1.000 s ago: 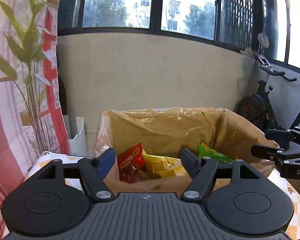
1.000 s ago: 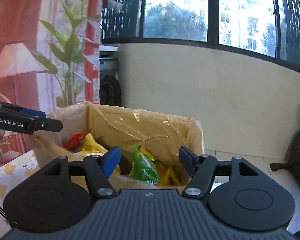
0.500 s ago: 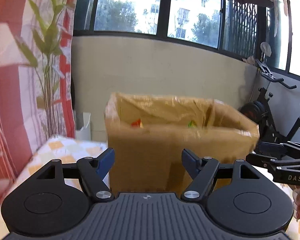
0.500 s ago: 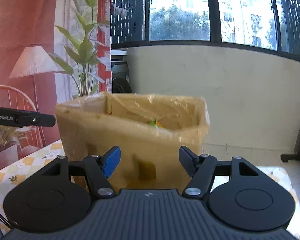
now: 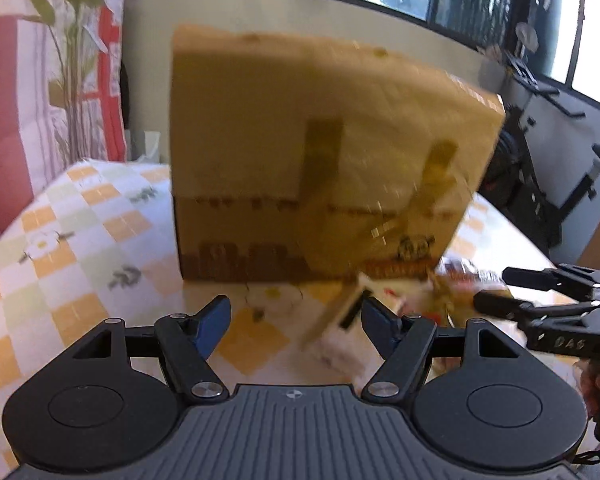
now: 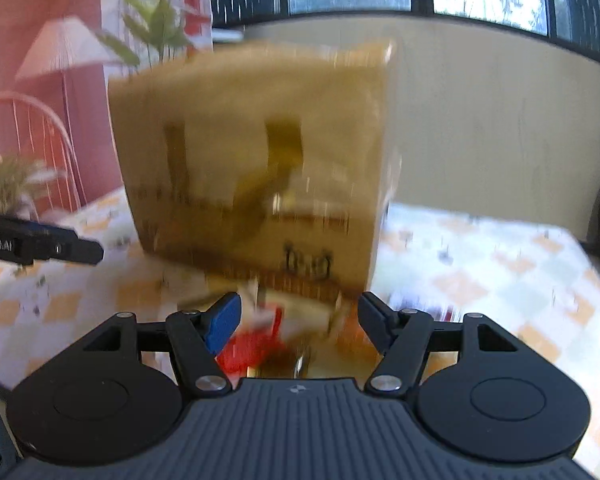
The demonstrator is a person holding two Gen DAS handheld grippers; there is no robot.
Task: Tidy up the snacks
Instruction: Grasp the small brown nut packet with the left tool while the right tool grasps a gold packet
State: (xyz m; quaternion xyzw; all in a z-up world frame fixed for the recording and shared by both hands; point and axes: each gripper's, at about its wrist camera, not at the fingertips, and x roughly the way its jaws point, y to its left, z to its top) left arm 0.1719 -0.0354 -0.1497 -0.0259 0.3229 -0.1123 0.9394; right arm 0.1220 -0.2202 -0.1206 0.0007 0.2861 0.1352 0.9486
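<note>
Your left gripper (image 5: 294, 320) has its jaws standing apart with nothing pressed between them; below and ahead of the gap lies a blurred pale snack packet (image 5: 340, 336) on the checked tablecloth (image 5: 80, 240); whether either pad touches it, you cannot tell. The cardboard box (image 5: 300, 160) stands upright just beyond, filling the middle of your view; more snack packets (image 5: 456, 276) lie at its right foot.

Your right gripper (image 6: 300, 316) is likewise spread and clasps nothing; a red packet (image 6: 256, 348) lies low between its blue pad and black pad, close to the box's base, too smeared to read. Both tools point downward toward the table; in the left view your right gripper sits beside you at the right edge, a hand (image 5: 598, 392) behind it.
</note>
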